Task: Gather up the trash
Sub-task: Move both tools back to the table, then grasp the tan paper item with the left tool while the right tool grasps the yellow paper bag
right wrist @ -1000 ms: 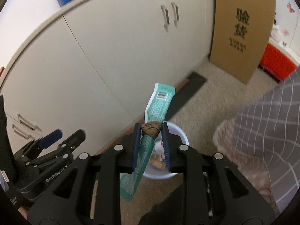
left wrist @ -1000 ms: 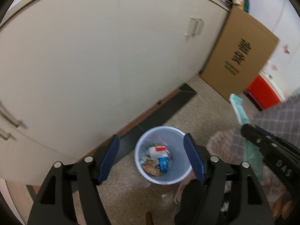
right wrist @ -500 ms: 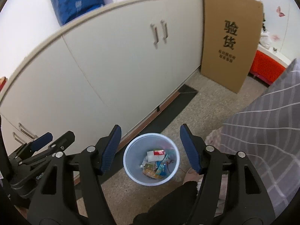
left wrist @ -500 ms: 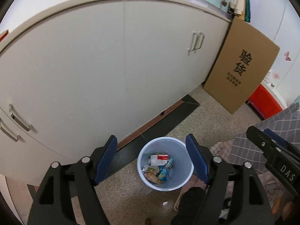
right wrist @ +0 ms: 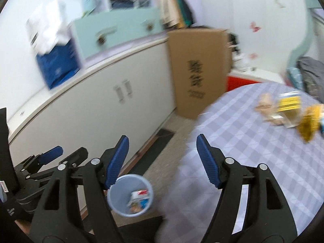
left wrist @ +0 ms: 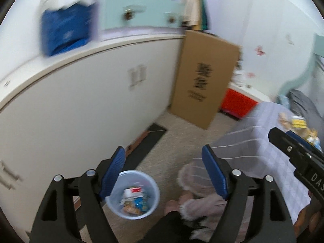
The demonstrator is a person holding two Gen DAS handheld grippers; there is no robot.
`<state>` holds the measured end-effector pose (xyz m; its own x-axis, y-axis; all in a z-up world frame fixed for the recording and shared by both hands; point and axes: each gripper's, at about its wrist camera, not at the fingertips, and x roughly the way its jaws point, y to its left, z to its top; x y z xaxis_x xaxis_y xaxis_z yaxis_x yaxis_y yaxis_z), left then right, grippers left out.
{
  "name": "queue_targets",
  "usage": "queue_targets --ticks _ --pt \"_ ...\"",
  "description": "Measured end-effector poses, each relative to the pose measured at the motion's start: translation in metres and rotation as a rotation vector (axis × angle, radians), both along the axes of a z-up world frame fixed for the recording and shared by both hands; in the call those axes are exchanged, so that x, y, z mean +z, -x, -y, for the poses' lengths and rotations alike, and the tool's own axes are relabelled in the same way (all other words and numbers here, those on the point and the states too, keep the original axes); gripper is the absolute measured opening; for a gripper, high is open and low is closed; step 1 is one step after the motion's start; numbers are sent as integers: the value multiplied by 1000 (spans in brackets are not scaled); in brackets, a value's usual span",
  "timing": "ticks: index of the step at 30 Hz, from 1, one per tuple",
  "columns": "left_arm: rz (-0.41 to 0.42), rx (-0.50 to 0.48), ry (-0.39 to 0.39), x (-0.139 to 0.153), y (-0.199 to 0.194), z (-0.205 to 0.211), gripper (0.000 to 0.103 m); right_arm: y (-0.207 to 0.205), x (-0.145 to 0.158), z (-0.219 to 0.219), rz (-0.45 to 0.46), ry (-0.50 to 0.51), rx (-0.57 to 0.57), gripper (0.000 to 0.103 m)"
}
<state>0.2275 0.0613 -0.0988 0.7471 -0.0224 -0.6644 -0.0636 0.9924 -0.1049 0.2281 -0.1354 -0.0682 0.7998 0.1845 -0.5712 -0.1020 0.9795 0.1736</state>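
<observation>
**A:** Where's the trash, and why is it sitting where it is?

**B:** Some is already in the pale blue bin [left wrist: 132,194] on the floor, just beside the white cabinet [left wrist: 85,105]. I can see a red-and-white packet and a few blue wrappers lying at the bottom. I'd say the bin stands there so it is within easy reach of the counter [right wrist: 253,141] with the checked cloth, right above and beside it. The rest of the trash [right wrist: 283,109], a yellow-labelled wrapper with some crumpled brownish and golden bits, lies near the far right edge of that counter, well apart from the bin. The blur hides what each piece is.

**A:** And your grippers?

**B:** My right gripper [right wrist: 162,156] is spread wide with nothing between its blue pads. It touches nothing and hangs over the edge of the counter, with the bin below it. My left gripper [left wrist: 163,172] is just as wide and just as empty, above the bin and my slippers.

**A:** So what does the next move call for?

**B:** By my reckoning, a reach to the right across the cloth to those wrappers. They look thin and light, so I'd pinch low, close to the cloth.
</observation>
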Motion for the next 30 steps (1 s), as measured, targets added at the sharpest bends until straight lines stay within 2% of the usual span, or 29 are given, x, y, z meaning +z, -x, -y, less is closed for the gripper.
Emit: queue_targets --ticks 6,10,13,18,25,30 --pt "36 -182 -37 23 -12 105 76 17 10 101 30 -6 -174 70" --pt "11 -280 -36 24 -20 155 76 25 6 154 16 14 -284 73" --pt "-9 -347 -65 18 -34 199 77 23 -6 185 -26 56 -350 74" --pt "-59 -418 -100 4 -56 247 78 4 -27 217 -117 170 -402 74" --pt "-98 -447 -101 -15 -88 281 78 -24 -48 241 -176 183 -420 74" --pt "-105 -474 -90 -23 -107 294 78 -32 -47 251 -175 196 -418 74"
